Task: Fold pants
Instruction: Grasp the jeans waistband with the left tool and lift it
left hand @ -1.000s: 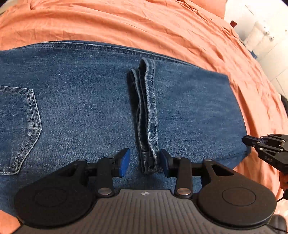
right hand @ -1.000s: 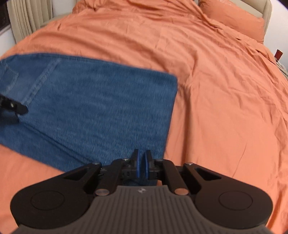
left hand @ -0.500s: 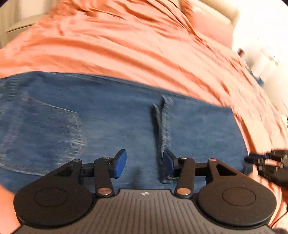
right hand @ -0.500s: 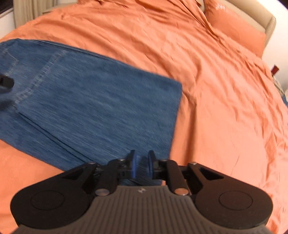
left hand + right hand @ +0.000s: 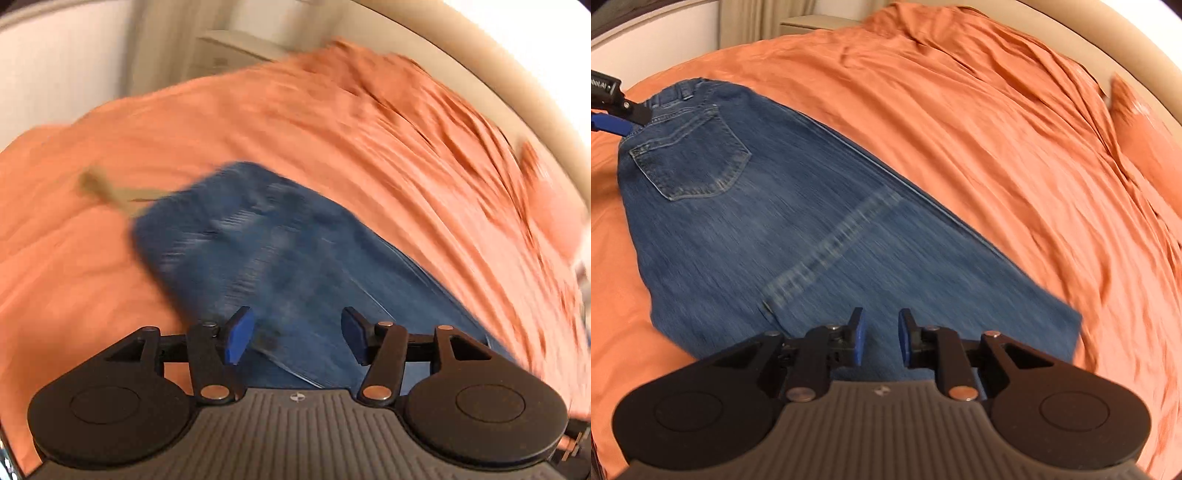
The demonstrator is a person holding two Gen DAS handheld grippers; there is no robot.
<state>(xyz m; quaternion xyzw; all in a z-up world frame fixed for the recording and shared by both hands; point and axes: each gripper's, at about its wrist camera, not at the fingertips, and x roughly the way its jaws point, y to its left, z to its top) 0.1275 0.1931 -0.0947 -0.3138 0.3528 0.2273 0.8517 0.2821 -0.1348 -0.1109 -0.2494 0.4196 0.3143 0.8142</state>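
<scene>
Blue jeans point(image 5: 798, 229) lie folded flat on the orange bedsheet point(image 5: 997, 129), waistband and back pocket at the far left, leg hems across the middle. My right gripper point(image 5: 881, 341) is open and empty, just above the near folded edge. My left gripper point(image 5: 295, 334) is open and empty over the jeans point(image 5: 280, 266), in a heavily blurred view. The left gripper's fingertips point(image 5: 613, 123) also show at the far left of the right wrist view, beside the waistband.
The orange sheet is wrinkled toward the right. A pillow point(image 5: 1145, 140) and a beige headboard point(image 5: 1108, 40) lie at the far right. A curtain and a pale cabinet point(image 5: 812, 22) stand beyond the bed's far side.
Both grippers have opened wider and pulled back from the jeans. The left view has swung sharply left and blurred. The right gripper was shut a second ago and is open now.
</scene>
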